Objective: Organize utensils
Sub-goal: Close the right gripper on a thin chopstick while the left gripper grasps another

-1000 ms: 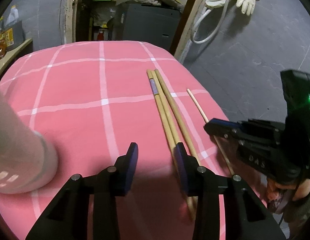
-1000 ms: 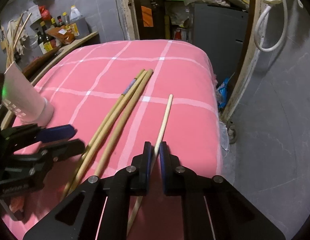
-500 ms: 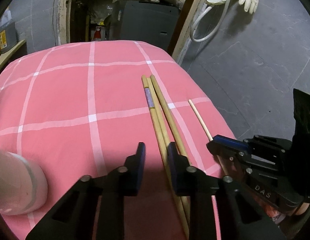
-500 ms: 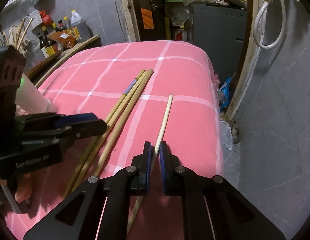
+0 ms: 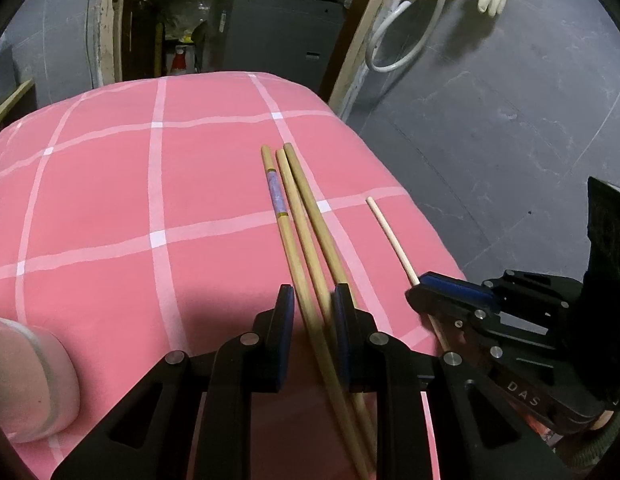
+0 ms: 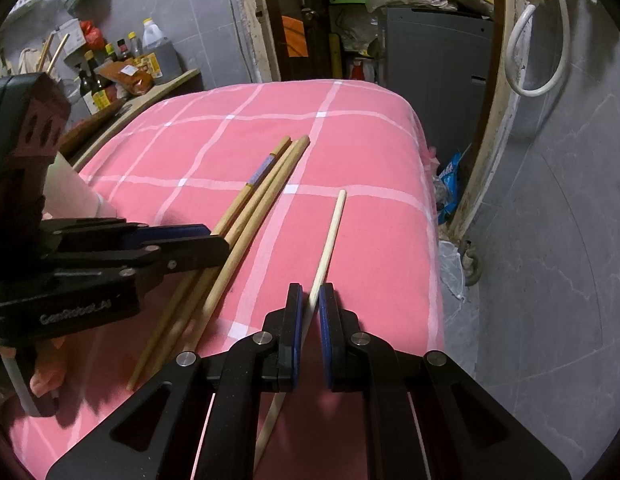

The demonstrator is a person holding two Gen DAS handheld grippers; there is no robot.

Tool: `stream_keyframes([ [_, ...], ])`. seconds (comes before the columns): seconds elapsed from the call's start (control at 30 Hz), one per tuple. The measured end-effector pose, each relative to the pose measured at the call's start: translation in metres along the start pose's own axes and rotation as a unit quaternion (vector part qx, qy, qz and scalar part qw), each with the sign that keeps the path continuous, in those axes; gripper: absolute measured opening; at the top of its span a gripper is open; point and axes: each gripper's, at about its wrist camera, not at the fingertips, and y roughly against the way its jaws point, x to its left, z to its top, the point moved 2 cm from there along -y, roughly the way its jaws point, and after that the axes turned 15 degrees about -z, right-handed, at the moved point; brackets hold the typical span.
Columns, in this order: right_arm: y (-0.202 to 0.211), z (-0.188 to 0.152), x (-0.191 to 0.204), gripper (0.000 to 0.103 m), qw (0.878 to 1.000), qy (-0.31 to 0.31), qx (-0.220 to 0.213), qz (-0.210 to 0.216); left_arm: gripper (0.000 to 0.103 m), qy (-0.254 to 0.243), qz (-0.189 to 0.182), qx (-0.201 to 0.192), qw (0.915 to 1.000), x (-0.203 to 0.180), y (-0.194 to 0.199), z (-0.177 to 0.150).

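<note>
While fingers point(image 6: 297, 320) pinch chopstick point(image 6: 330, 232)

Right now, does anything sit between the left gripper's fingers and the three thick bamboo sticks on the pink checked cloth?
Nothing visible. The left gripper already straddles the three thick bamboo sticks; the thin pale stick lies apart, in the right gripper.

Three long bamboo chopsticks point(image 5: 305, 232) lie side by side, a thin pale stick point(image 6: 330, 236) apart.
</note>
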Motion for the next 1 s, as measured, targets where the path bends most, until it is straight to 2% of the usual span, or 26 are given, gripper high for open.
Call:
stream_keyframes([
  [0.2, -0.001, 0.001, 0.001, 0.007, 1.0, -0.001, 0.004, -0.004, 0.017, 0.0, -0.001, 0.012, 0.9999, 0.003, 0.005, -0.002],
  [0.5, -0.002, -0.001, -0.001, 0.007, 1.0, -0.011, 0.003, 0.004, 0.017, 0.018, -0.032, 0.013, 0.9992, 0.011, 0.01, -0.004],
  [0.67, -0.002, -0.001, -0.003, 0.007, 1.0, -0.016, 0.002, 0.007, 0.017, 0.009, -0.025, 0.016, 0.9995, 0.009, 0.015, -0.009],
  [0.83, 0.0, -0.004, -0.006, 0.007, 1.0, -0.021, 0.0, 0.014, 0.016, 0.017, -0.035, 0.015, 0.9991, 0.012, 0.019, -0.01],
  [1.0, -0.002, -0.003, -0.006, 0.007, 1.0, -0.021, 0.001, 0.013, 0.016, 0.017, -0.019, 0.011, 0.9996, 0.012, 0.019, -0.01],
])
